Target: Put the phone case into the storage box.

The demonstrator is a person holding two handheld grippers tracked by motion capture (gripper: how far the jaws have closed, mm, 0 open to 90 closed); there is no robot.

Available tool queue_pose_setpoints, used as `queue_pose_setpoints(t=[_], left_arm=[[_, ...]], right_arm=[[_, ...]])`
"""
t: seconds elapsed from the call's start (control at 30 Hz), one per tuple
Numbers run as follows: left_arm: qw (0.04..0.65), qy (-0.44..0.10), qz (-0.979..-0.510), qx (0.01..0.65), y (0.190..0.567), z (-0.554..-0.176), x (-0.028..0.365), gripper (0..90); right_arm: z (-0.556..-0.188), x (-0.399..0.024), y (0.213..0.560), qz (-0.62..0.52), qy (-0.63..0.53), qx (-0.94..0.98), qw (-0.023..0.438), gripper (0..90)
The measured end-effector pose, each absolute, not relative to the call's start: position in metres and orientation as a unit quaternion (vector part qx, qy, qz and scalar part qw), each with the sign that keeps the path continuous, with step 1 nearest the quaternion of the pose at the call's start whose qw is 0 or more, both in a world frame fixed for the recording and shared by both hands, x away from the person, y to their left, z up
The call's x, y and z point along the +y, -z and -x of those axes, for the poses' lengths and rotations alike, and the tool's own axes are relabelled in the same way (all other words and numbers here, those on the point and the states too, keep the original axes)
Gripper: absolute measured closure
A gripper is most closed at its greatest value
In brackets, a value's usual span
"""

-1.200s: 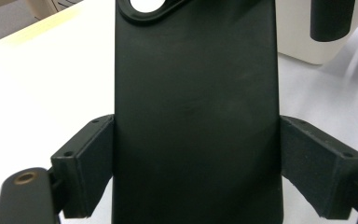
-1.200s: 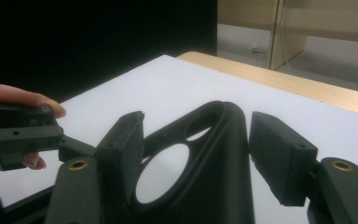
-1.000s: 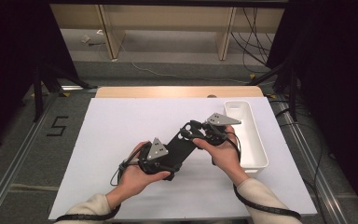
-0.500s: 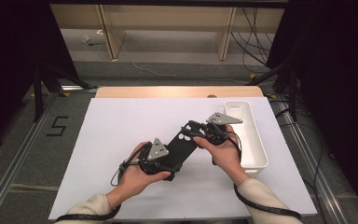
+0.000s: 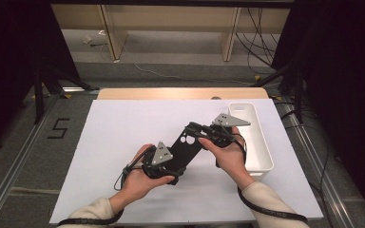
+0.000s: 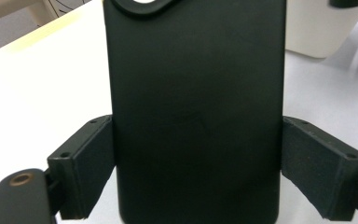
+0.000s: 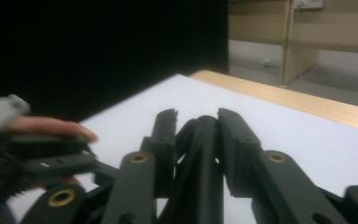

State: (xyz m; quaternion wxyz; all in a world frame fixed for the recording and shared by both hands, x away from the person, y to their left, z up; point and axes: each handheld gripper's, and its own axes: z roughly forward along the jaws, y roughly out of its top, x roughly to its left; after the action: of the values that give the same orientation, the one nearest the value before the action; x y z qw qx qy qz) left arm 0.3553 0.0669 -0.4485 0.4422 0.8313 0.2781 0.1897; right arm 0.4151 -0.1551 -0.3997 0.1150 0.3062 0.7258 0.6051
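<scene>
A black phone case (image 5: 186, 148) is held over the white mat between both grippers. My left gripper (image 5: 173, 167) grips its near end across the width. In the left gripper view both pads (image 6: 86, 163) press on the sides of the case (image 6: 196, 93). My right gripper (image 5: 193, 129) comes in from the right at the case's far end, by the camera cut-out. Its jaws have just been closing, and in the right gripper view they pinch the thin black edge of the case (image 7: 200, 154) between them.
A long white bin (image 5: 259, 142) stands on the mat just right of the right hand. The white mat (image 5: 123, 123) stretches to the left and back. A wooden table edge (image 5: 180, 93) runs along the far side, with floor and cables beyond.
The right gripper's jaws have drawn together on the far end of the case. Both hands and the case have stayed almost in place.
</scene>
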Motion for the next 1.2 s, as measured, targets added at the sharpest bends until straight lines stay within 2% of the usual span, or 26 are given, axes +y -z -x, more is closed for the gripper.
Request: queue_pose_setpoints(t=[0.07, 0.1, 0.13, 0.2, 0.27, 0.37, 1.2], left_arm=[[0.443, -0.193, -0.830, 0.279, 0.449, -0.355, 0.066, 13.4], [0.448, -0.194, -0.826, 0.281, 0.448, -0.356, 0.067, 15.8], [0.454, -0.189, -0.824, 0.282, 0.447, -0.356, 0.069, 22.4], [0.457, -0.191, -0.822, 0.281, 0.446, -0.357, 0.070, 19.4], [0.461, -0.189, -0.820, 0.283, 0.446, -0.358, 0.072, 18.4], [0.467, -0.184, -0.818, 0.281, 0.446, -0.360, 0.074, 18.4], [0.482, -0.168, -0.816, 0.271, 0.446, -0.362, 0.081, 22.0]], right_arm=[[-0.412, -0.153, 0.395, -0.302, -0.616, 0.721, 0.101, 76.1], [-0.410, -0.151, 0.392, -0.296, -0.618, 0.722, 0.098, 77.1], [-0.409, -0.150, 0.390, -0.286, -0.619, 0.725, 0.094, 78.2], [-0.406, -0.148, 0.386, -0.269, -0.602, 0.741, 0.125, 78.3], [-0.407, -0.149, 0.386, -0.275, -0.615, 0.732, 0.100, 78.2], [-0.406, -0.150, 0.383, -0.266, -0.607, 0.740, 0.111, 78.3], [-0.412, -0.162, 0.377, -0.221, -0.576, 0.783, 0.085, 78.1]])
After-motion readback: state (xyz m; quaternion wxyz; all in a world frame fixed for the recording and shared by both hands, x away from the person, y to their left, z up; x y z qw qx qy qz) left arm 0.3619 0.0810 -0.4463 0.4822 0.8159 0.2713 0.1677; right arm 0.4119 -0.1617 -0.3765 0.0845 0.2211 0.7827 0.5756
